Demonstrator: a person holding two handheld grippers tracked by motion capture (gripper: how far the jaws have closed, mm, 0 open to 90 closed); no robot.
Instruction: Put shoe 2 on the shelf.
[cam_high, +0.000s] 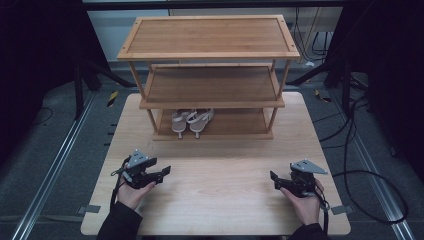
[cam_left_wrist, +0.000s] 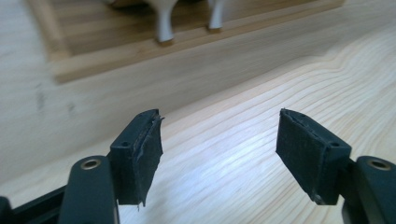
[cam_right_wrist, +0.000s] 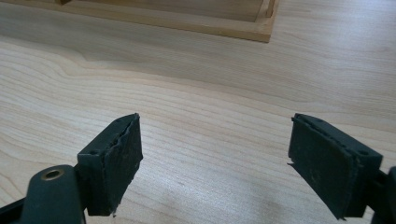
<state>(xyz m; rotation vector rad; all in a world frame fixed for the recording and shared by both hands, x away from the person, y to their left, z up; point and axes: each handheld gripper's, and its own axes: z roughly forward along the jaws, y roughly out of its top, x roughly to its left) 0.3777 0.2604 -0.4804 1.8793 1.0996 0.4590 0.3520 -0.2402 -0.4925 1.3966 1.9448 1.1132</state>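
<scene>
Holding your left gripper (cam_high: 159, 176) low near the table (cam_high: 215, 200) edge, jaws spread and empty (right gripper (cam_high: 276, 181) likewise), you faced the pale heeled sandals (cam_high: 192, 121), upright together on the rack's bottom shelf (cam_high: 240, 125)

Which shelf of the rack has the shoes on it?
The bottom shelf of the wooden rack: the pair of white heeled sandals stands at its left part. The middle shelf and top shelf are bare.

Bare table (cam_high: 215, 190) between both tongs and the rack (cam_high: 210, 55); pale sandals (cam_high: 192, 120) across the bottom shelf's left half.
</scene>
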